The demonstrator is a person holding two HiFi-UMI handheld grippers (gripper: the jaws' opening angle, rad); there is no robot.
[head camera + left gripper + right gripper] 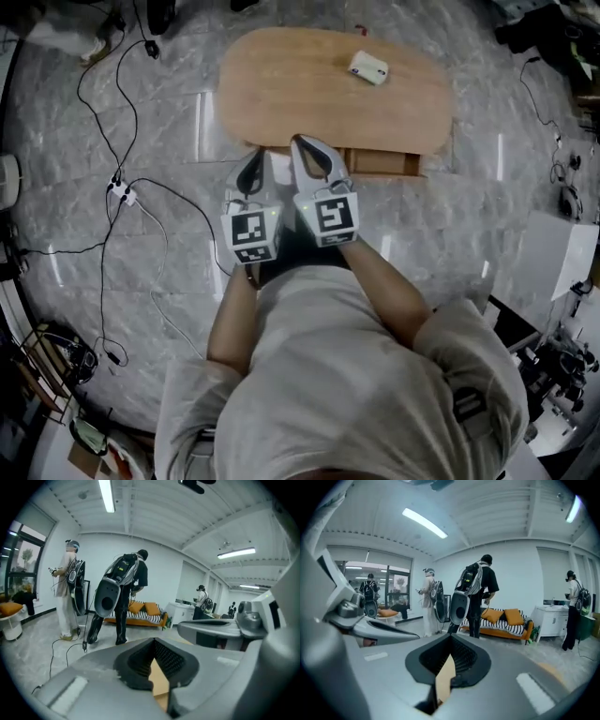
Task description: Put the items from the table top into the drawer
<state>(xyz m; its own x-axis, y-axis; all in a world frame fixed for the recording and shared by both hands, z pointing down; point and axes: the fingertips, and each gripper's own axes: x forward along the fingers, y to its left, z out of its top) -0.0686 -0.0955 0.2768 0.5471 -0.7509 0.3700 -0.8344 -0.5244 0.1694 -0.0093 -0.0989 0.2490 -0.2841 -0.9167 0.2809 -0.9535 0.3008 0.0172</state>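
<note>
Left gripper (255, 157) and right gripper (302, 143) are held pressed together and empty, the white item (368, 67) seemingly next to be fetched for the drawer (380, 162)

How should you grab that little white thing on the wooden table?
Probably from straight above, pinching the white thing across its narrow width, one jaw on each long edge. It lies flat on the table, low and slanted, so the jaws would need turning to match.
</note>
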